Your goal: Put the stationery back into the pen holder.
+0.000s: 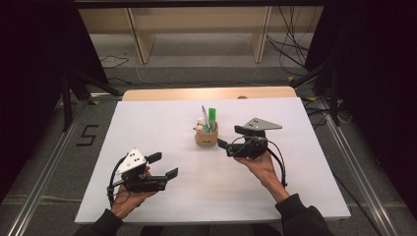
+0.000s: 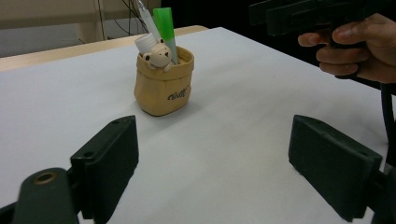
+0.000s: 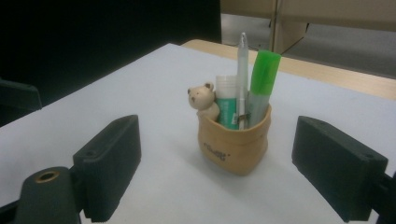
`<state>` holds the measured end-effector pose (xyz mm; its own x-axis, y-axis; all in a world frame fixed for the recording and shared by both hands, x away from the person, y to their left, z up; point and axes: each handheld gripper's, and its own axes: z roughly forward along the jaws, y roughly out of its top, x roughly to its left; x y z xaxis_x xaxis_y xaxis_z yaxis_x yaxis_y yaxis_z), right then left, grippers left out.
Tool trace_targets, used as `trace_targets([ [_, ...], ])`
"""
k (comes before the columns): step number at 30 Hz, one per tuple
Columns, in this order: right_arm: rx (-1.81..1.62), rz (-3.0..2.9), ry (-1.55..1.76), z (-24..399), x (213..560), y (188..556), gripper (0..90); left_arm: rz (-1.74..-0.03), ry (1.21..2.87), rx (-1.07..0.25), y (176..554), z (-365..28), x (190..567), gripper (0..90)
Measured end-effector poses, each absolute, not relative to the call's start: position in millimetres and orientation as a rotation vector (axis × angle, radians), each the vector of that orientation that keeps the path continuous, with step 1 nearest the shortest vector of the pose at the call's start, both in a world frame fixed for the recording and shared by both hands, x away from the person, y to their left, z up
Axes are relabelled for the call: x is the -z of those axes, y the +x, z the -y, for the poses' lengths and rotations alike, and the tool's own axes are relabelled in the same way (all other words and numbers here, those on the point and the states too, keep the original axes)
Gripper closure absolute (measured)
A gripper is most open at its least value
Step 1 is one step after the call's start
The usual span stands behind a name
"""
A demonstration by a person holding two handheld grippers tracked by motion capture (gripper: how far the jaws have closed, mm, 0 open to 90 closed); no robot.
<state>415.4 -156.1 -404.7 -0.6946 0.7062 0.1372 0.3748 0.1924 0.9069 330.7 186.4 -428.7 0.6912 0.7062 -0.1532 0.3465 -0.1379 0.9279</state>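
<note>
1. We see a tan pen pot (image 1: 206,136) standing upright on the white table (image 1: 157,123), holding a green marker (image 1: 212,117), a pen (image 1: 204,114) and a glue stick (image 3: 228,105), with a small bear figure (image 3: 202,99) on its rim.
2. The right tool (image 1: 222,144) sits just beside the pot, jaws wide apart and empty; the pot stands between and ahead of them.
3. The left tool (image 1: 163,165) is well apart from the pot, jaws wide open, holding nothing.
</note>
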Motion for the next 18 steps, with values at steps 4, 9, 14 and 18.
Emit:
trace_targets([
  [4, -1.508, -2.157, 1.017, 159, 407, 409, 16.5, -0.844, 1.743, -0.386, 331, -186, 429, 15.6],
  [9, -1.523, -2.148, 1.009, 165, 408, 400, 16.5, -0.843, 1.741, -0.383, 330, -186, 429, 15.6],
  [14, -1.531, -2.144, 1.008, 172, 411, 391, 16.5, -0.841, 1.743, -0.382, 330, -186, 429, 15.6],
  [18, -1.534, -2.136, 1.003, 177, 412, 384, 16.5, -0.842, 1.742, -0.380, 331, -186, 429, 15.7],
])
